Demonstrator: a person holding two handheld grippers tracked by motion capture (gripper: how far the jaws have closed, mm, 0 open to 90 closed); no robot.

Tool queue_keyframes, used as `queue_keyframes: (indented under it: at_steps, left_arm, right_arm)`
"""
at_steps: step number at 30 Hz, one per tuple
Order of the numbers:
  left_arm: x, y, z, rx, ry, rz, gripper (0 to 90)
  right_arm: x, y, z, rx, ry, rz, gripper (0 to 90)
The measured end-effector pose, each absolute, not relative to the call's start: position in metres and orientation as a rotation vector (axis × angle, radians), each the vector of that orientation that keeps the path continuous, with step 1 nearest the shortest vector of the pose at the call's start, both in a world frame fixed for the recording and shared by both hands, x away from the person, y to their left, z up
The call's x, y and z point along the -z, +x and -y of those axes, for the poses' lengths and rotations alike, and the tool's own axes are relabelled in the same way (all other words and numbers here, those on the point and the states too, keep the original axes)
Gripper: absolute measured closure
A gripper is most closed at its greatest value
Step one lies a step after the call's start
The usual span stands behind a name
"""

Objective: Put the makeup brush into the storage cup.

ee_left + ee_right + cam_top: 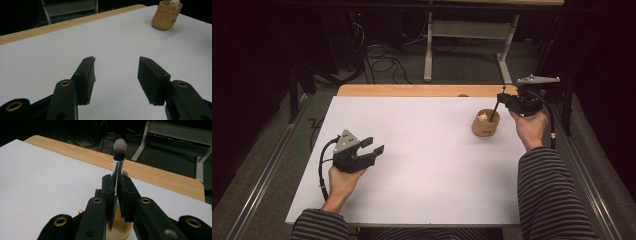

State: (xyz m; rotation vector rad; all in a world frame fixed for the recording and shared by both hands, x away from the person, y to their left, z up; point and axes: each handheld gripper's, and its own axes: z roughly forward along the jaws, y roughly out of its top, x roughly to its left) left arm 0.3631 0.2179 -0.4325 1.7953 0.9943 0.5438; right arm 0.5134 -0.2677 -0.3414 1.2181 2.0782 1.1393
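Over the cup (pixel 485 125), brush (pixel 117 167) upright, bristles up, right claw (pixel 116 192) clamped.

dim lab or test room, white worktop (pixel 422 165) on wooden table, cable tangle (pixel 379 62) on floor behind it, metal desk frame (pixel 472 35) beyond

In the high view, the cup (pixel 485 125) stood on the tabletop (pixel 422 150) at the upper right of the frame. Your right tongs (pixel 501 100) held the brush (pixel 495 111) just above it, handle end down inside the cup. Your left tongs (pixel 373 145) sat at the lower left, well apart.
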Motion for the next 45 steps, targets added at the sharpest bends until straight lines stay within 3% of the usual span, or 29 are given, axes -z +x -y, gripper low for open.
queue_keyframes:
  at_steps: [45]
  left_arm:
    - [0.432,0.362,-0.218,-0.556,1.793,-0.994,47.9]
  right_arm:
    - [0.366,0.521,0.262,-1.071,1.251,-2.111,84.2]
